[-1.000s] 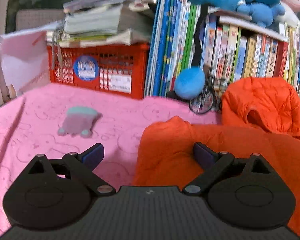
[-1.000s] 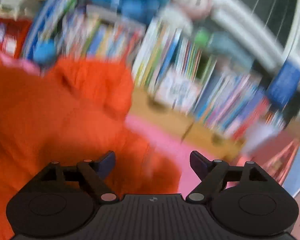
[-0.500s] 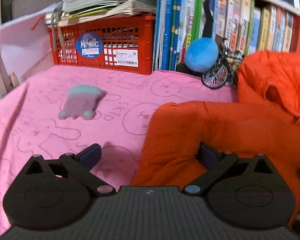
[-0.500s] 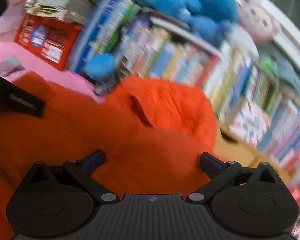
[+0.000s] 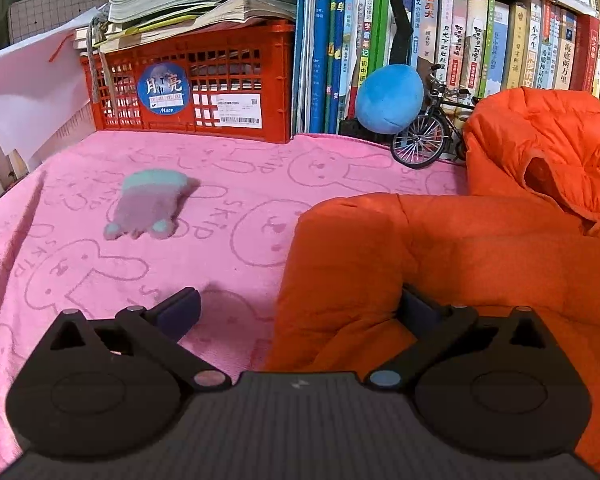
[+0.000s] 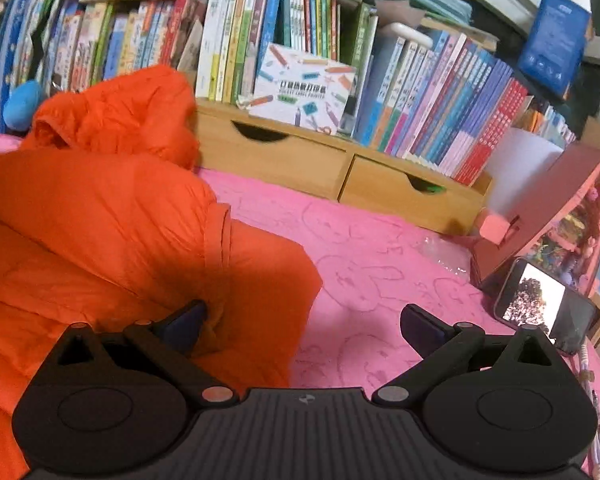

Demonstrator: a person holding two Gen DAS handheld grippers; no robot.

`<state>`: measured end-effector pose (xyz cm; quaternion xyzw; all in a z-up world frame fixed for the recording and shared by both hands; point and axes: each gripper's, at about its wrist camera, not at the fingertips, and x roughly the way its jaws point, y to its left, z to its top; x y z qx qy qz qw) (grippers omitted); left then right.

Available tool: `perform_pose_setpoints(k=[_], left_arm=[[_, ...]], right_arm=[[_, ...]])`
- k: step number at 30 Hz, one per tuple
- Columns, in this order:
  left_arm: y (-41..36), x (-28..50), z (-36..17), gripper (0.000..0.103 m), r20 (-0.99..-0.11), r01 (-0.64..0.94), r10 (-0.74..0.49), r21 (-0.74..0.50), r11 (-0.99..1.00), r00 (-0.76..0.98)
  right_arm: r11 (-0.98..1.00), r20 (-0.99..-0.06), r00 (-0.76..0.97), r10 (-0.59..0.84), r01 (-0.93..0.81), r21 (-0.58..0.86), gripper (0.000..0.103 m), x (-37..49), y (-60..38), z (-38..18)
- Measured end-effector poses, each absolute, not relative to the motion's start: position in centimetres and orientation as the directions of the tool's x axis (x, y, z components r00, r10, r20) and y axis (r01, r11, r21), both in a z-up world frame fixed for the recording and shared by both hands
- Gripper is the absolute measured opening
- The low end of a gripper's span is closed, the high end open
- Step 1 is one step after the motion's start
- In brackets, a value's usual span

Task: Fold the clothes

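Orange puffer jacket (image 5: 460,264) spread on the pink-blanketed surface (image 5: 180,248), hood at the far side. Left claw (image 5: 300,308) and right claw (image 6: 302,320), both released, straddle its left and right near edges, apparently placed to pinch and fold

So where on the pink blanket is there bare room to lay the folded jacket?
Two bare stretches of pink blanket: left of the orange jacket, around the small plush toy; right of it, before the wooden drawers and phone. Crowded along the back: red crate, toy bicycle.
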<state>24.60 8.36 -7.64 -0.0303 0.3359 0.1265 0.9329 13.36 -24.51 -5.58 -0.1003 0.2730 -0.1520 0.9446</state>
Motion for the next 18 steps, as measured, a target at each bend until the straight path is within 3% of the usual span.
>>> perform_pose_setpoints(k=[3, 7, 9, 18], left_arm=[[7.6, 24.6, -7.6, 0.103, -0.625, -0.257, 0.247, 0.076, 0.963, 0.741], [7.0, 24.6, -7.6, 0.103, -0.612, -0.256, 0.273, 0.118, 0.959, 0.742], [7.2, 24.7, -7.6, 0.103, -0.614, -0.256, 0.268, 0.11, 0.96, 0.742], [8.5, 24.7, -7.7, 0.103, -0.642, -0.255, 0.207, 0.017, 0.967, 0.738]], right_arm=[[0.925, -0.379, 0.859, -0.344, 0.241, -0.294, 0.1, 12.1, -21.8, -3.4], [0.967, -0.256, 0.955, -0.149, 0.087, -0.238, 0.103, 13.4, -15.9, -0.3], [0.974, -0.279, 0.959, -0.042, -0.023, -0.227, 0.103, 16.0, -12.2, 0.0], [0.964, -0.448, 0.888, -0.098, -0.028, -0.265, 0.102, 22.0, -9.7, -5.1]])
